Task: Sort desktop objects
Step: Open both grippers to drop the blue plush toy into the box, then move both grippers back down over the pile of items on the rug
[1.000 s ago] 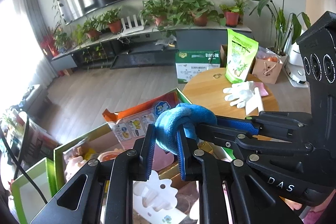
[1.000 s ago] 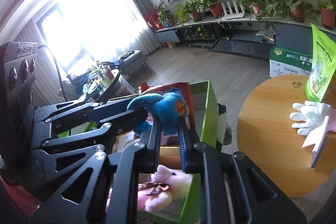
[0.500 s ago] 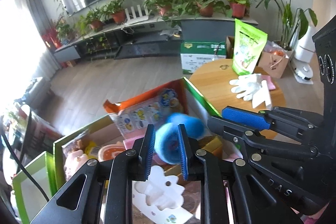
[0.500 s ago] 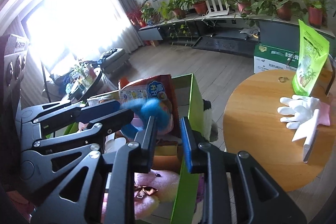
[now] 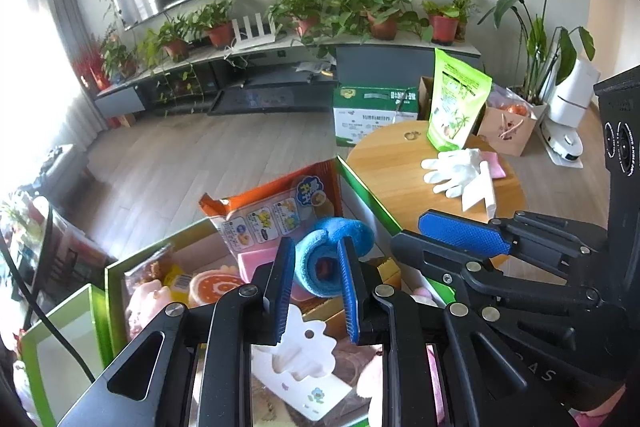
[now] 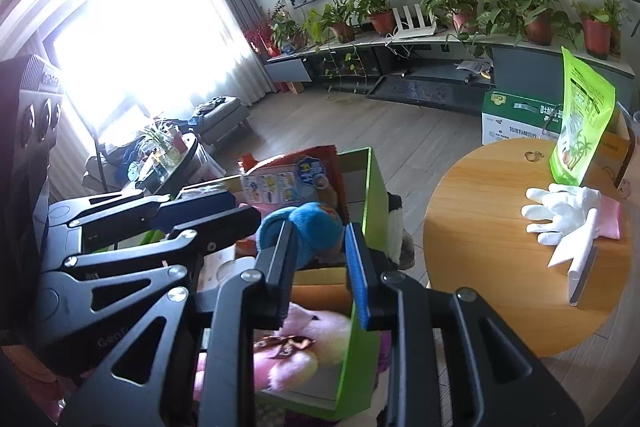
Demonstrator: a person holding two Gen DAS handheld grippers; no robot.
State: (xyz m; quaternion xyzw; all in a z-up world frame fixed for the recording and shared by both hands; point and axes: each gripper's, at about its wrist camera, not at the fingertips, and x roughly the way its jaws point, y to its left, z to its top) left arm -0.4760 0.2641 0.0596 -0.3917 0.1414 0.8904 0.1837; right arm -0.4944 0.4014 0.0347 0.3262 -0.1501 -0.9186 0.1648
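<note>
Blue plush toy (image 5: pixel 334 259) sits between the left gripper (image 5: pixel 314 291) pads over the green box (image 6: pixel 370 187), jaws narrow, pads apparently against it. Right gripper (image 6: pixel 320 267) beside it, jaws opening, empty. White gloves (image 6: pixel 560 215) lie on the round counter (image 6: pixel 480 267).

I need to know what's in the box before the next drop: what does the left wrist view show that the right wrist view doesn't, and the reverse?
Only the left wrist view: a white flower-shaped card and an orange swirl-patterned item in the box, plus a white vacuum dock.
Only the right wrist view: a brown bow on a pink plush, and a black-and-white soft item beyond the box wall.
Both: the blue plush toy, green-rimmed box, orange snack bag, round table, white glove, green pouch.
</note>
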